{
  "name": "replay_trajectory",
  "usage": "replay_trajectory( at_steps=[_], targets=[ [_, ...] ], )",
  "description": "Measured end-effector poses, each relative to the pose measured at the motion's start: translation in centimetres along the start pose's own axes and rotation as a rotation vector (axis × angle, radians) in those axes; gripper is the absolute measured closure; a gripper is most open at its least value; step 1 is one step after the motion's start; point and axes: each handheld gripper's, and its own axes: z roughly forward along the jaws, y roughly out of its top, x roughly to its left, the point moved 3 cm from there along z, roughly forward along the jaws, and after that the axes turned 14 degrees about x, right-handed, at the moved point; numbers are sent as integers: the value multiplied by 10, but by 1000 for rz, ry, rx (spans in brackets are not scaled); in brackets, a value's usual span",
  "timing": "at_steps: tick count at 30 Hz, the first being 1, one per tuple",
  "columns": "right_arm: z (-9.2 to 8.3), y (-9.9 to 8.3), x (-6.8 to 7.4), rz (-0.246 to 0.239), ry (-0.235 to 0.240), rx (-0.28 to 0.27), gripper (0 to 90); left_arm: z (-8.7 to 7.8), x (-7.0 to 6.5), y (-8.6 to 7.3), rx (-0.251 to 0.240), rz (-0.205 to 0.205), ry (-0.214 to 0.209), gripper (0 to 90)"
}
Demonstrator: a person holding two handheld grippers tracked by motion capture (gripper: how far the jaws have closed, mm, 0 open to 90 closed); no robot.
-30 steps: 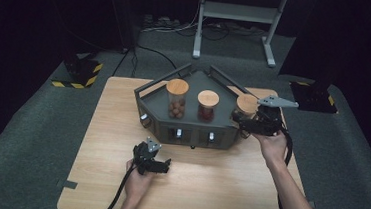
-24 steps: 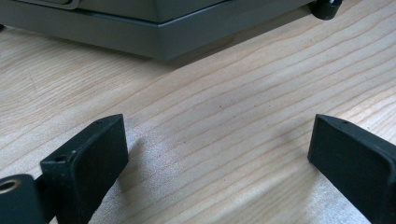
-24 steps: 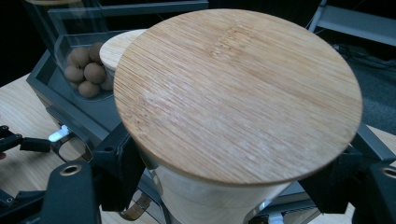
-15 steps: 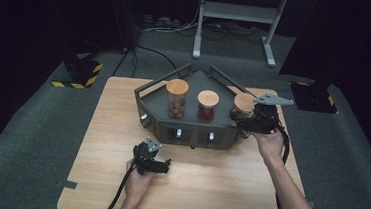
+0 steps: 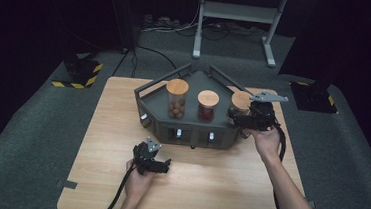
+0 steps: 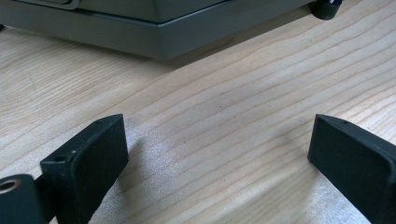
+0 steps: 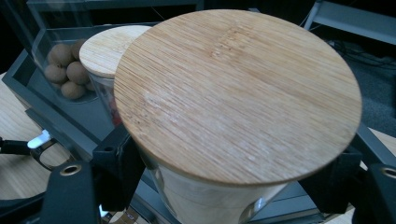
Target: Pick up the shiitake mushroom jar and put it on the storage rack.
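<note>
One glass jar (image 7: pixel 205 196), round bamboo lid | right jaws clamped on it | left jaws apart

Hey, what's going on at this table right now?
A person is working with a gripper in each hand. The right gripper is clamped around the glass body of the rightmost jar, just under its wooden lid, at the right end of a grey tray that holds three lidded jars. The left gripper rests open and empty over the wooden table in front of the tray.

No readable text, label, brand, number or sign anywhere.
</note>
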Motion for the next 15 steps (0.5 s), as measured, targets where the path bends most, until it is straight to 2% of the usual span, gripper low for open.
replay_trajectory(
  at_steps=[2, 3, 7, 11, 13, 14, 15],
  targets=[
    [1, 0, 0, 1, -2, 2, 250, 0, 0, 0, 5, 6, 2, 48],
    [2, 0, 0, 2, -3, 4, 250, 0, -1, 0, -8, -10, -3, 48],
    [4, 1, -2, 8, -4, 6, 250, 0, -1, 0, -8, -9, -2, 48],
    [7, 2, -2, 10, -7, 10, 250, 0, 0, 0, 6, 6, 2, 48],
    [8, 2, -2, 10, -9, 13, 250, 0, 0, 0, -3, -6, -2, 48],
    [9, 2, -2, 8, -11, 16, 250, 0, 0, 0, 7, 6, 1, 48],
    [10, 2, -2, 8, -12, 18, 250, 0, 0, 0, -2, -5, -2, 48]
  ],
)
